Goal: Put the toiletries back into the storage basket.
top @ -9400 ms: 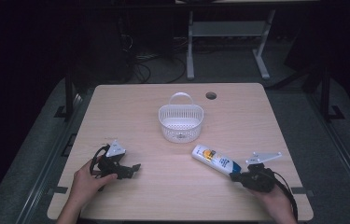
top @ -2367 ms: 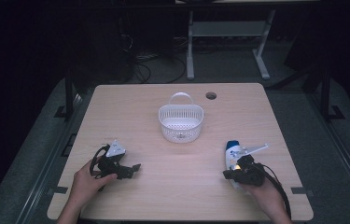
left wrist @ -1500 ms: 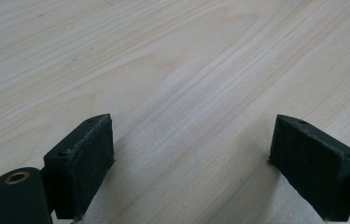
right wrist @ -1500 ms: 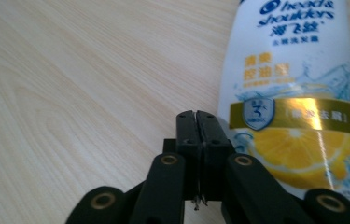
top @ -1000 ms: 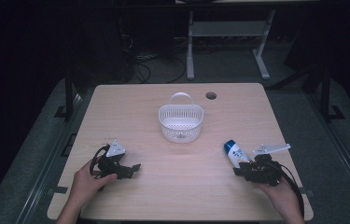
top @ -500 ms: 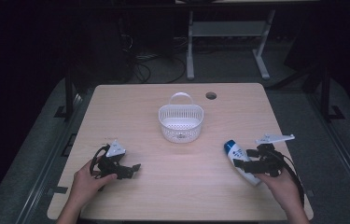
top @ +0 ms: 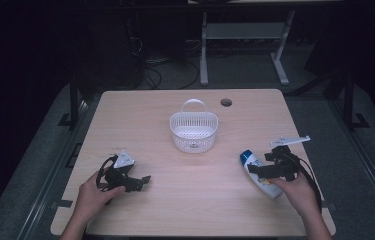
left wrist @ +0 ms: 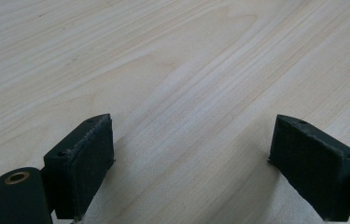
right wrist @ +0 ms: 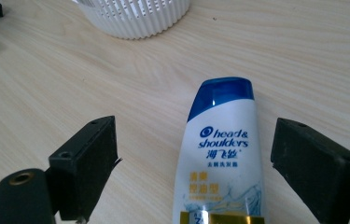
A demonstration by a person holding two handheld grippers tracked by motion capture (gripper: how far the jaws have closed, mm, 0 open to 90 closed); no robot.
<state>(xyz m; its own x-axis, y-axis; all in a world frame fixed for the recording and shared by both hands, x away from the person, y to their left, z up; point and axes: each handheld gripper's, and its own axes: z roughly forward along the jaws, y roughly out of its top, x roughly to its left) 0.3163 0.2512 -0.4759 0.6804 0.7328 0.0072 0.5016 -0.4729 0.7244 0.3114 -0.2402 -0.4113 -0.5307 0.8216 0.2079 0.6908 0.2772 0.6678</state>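
Two grippers are on my screens, one in each of the person's hands. Against the frame half a second back, my right gripper (top: 265,169) has slid a little toward six o'clock along the shampoo bottle (top: 259,174); nine seconds back that bottle lay nearer the table's middle, cap toward nine, and now its cap points to about eleven o'clock. The left gripper (top: 131,181) has not shifted in any frame, and neither has the basket (top: 193,131).

In the right gripper view the jaws stand wide, one on each side of the bottle (right wrist: 222,154) without touching it; the bottle's lower part is cut off at the bottom edge, and the basket (right wrist: 133,16) shows as a rim slice at twelve o'clock. In the high view the right hand (top: 299,192) covers the bottle's base.

The left gripper (left wrist: 191,156) is also spread wide, resting over bare table (left wrist: 172,70).

The bottle is smooth white plastic with a glossy blue cap, printed "head & shoulders", lying flat at the table's four o'clock. The basket is white slotted plastic, oval, with a loop handle at its far side. The table (top: 150,107) is pale wood grain with a round hole (top: 226,102) near one o'clock.
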